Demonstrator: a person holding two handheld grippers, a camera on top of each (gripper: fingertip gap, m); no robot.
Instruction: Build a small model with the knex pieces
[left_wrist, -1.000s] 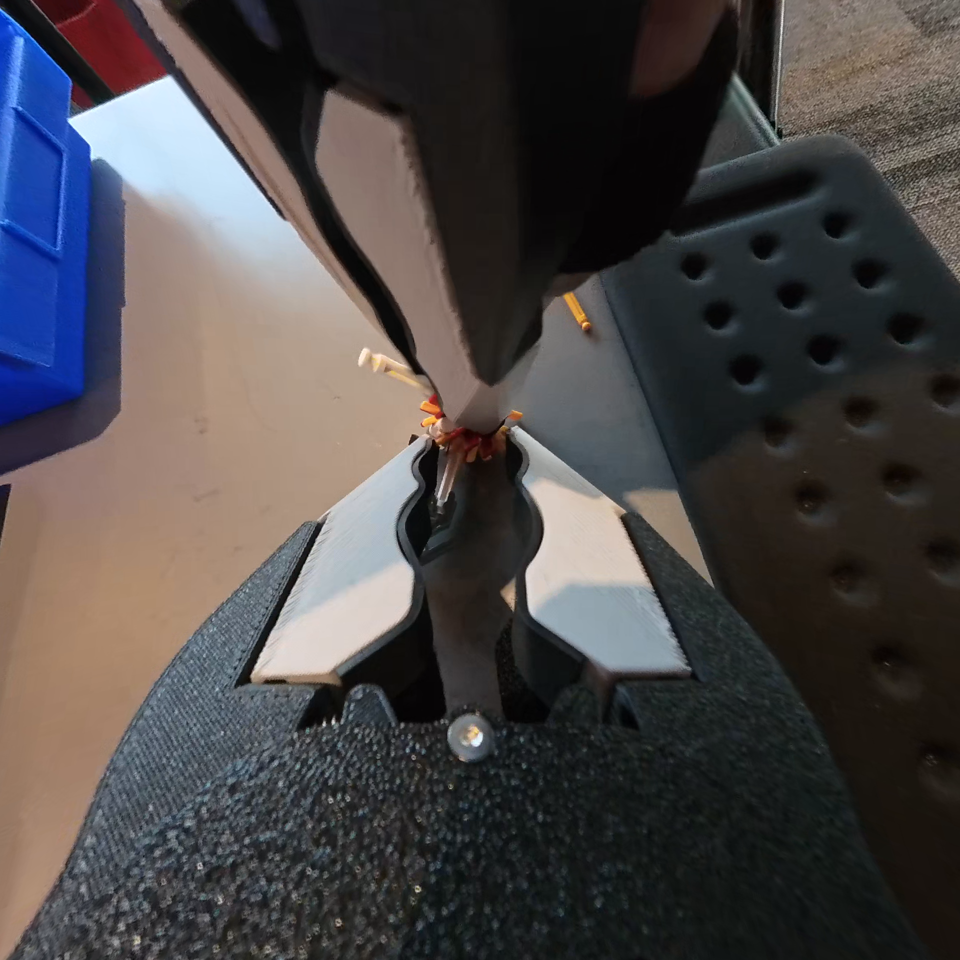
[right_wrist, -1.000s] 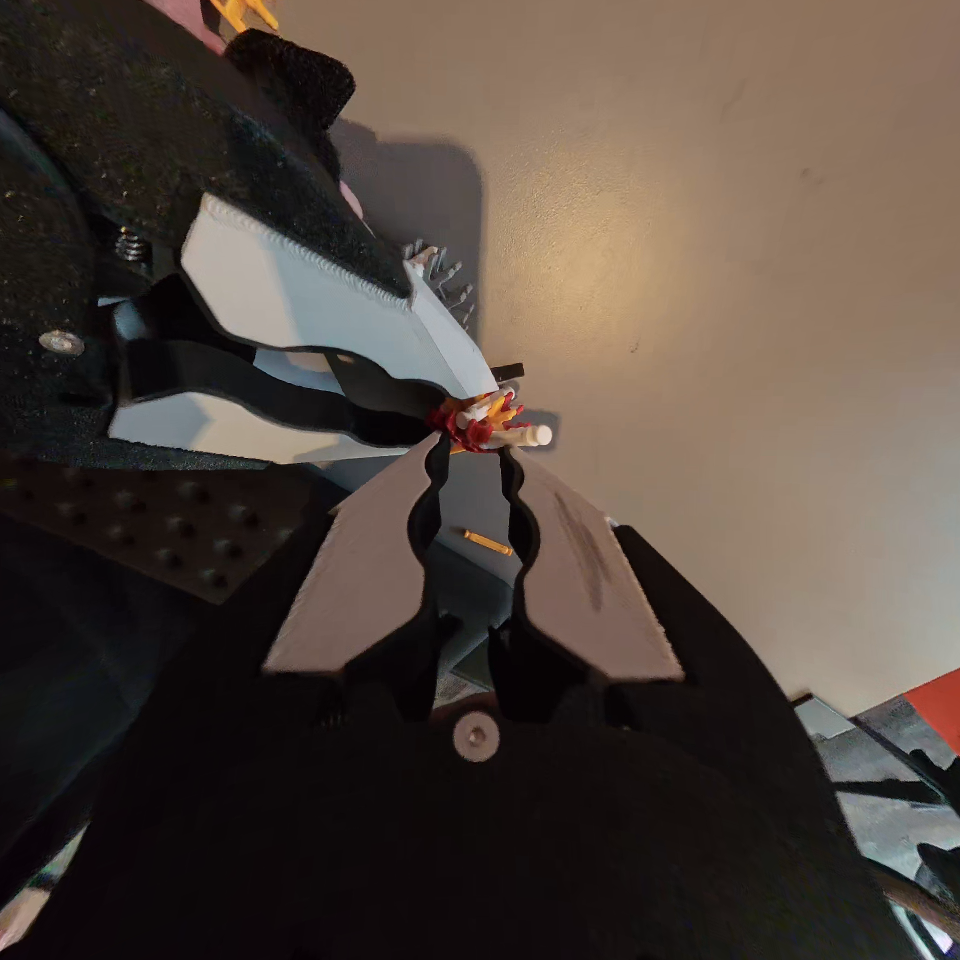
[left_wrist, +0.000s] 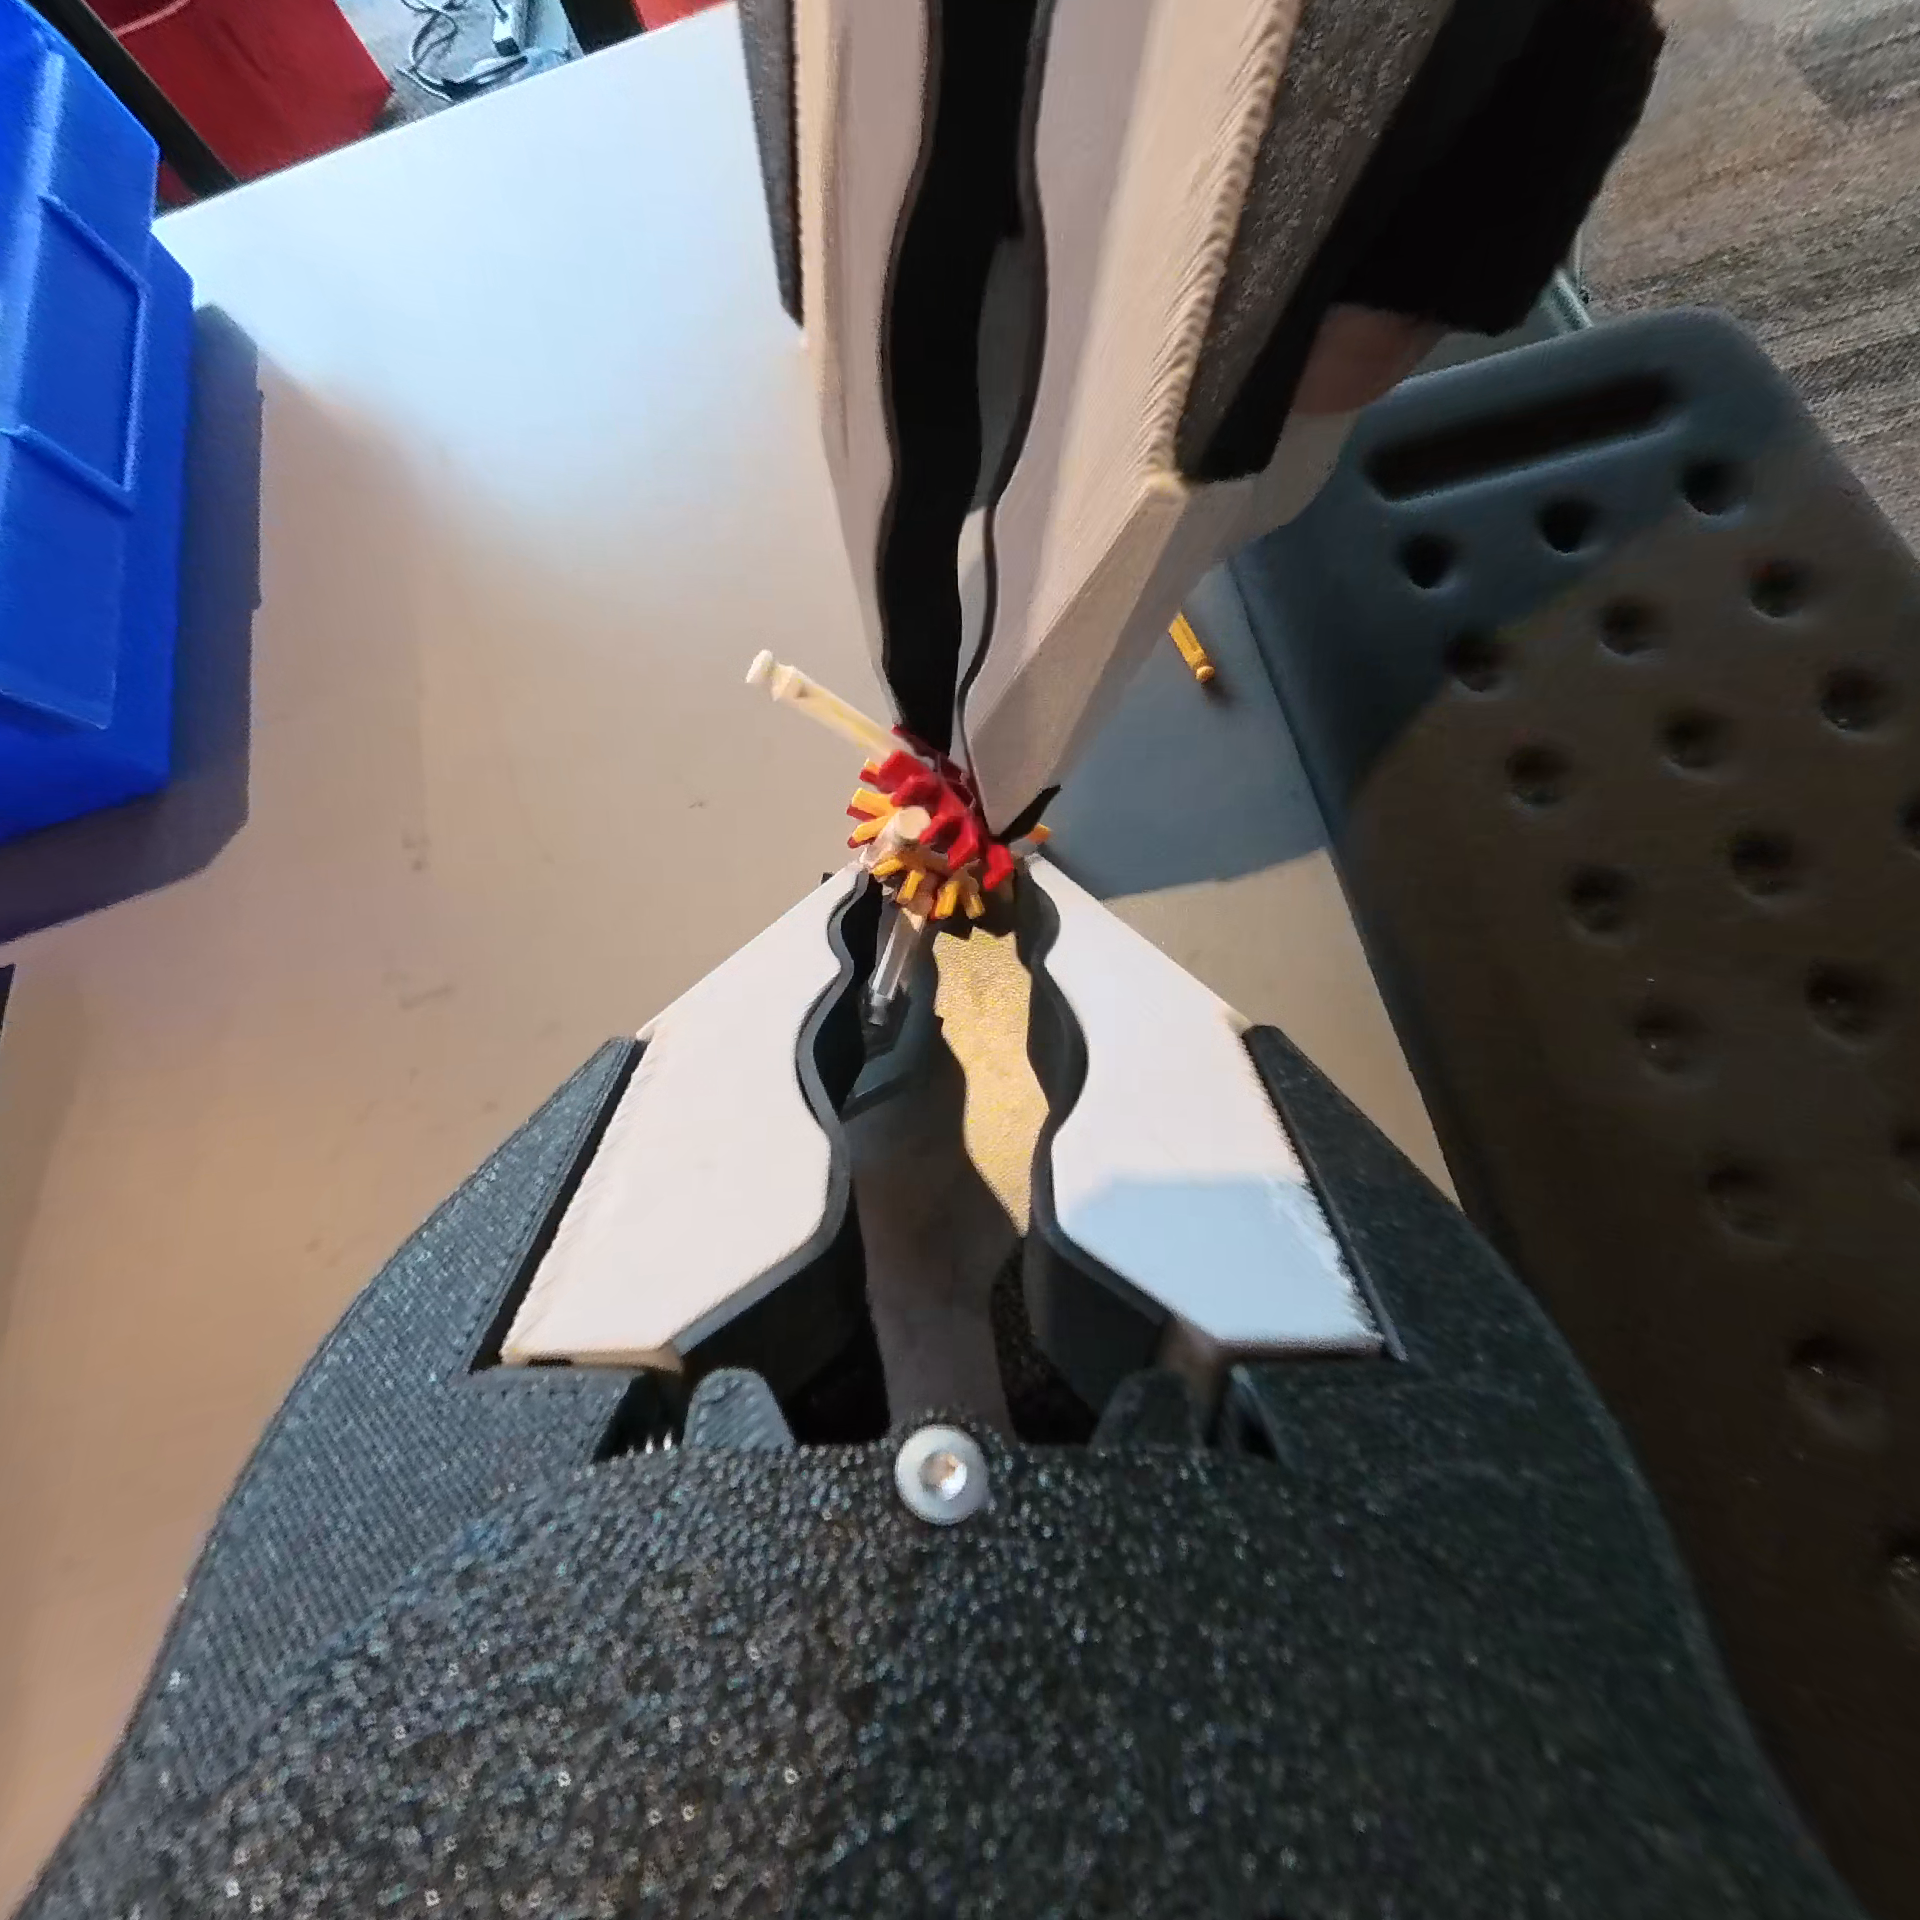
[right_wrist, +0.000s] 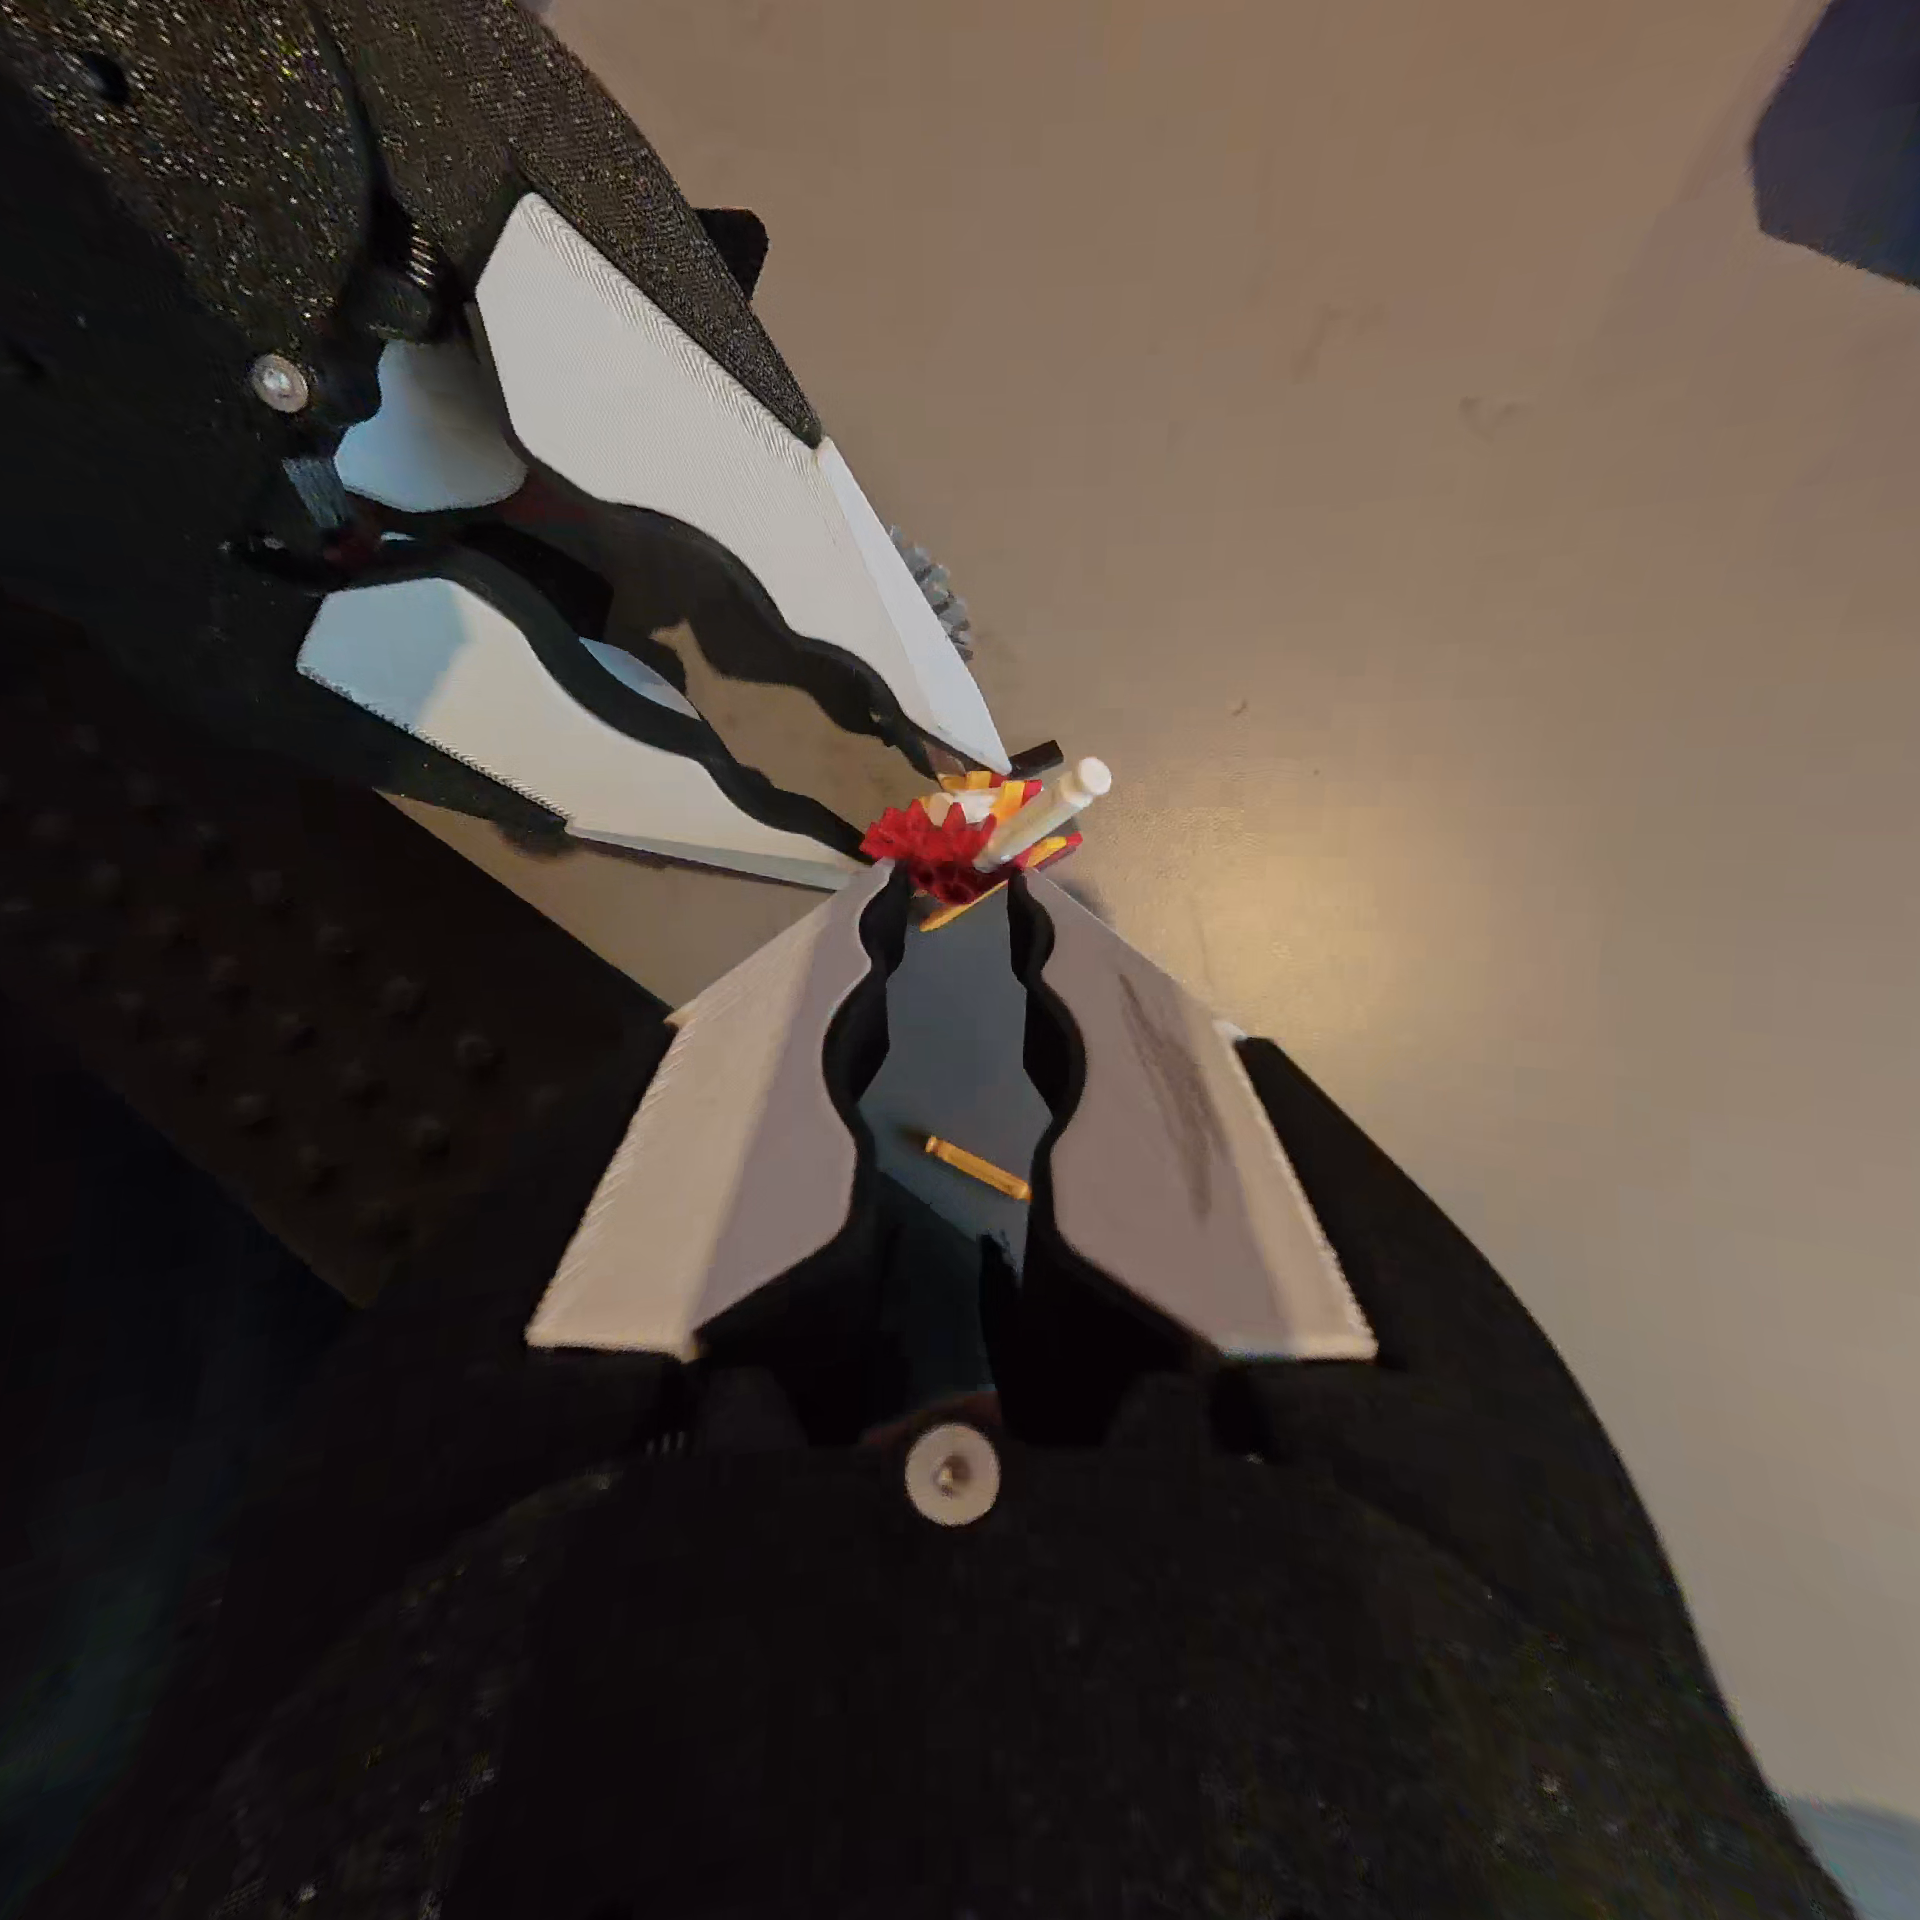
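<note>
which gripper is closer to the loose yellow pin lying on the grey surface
Right. The yellow pin shows between the right gripper fingers, just behind their tips. The left gripper sits farther off, with the pin ahead and to its right.

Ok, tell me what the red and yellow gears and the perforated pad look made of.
Red gear and yellow gear: likely hard moulded plastic, with crisp teeth and flat, saturated colour. Perforated pad: dark grey, matt, with rounded edges and moulded holes; rubber or soft plastic, cannot tell which.

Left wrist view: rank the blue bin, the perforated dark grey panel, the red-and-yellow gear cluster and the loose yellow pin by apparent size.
1. perforated dark grey panel, though nearness inflates it
2. blue bin, cropped by the frame
3. red-and-yellow gear cluster
4. loose yellow pin
</note>
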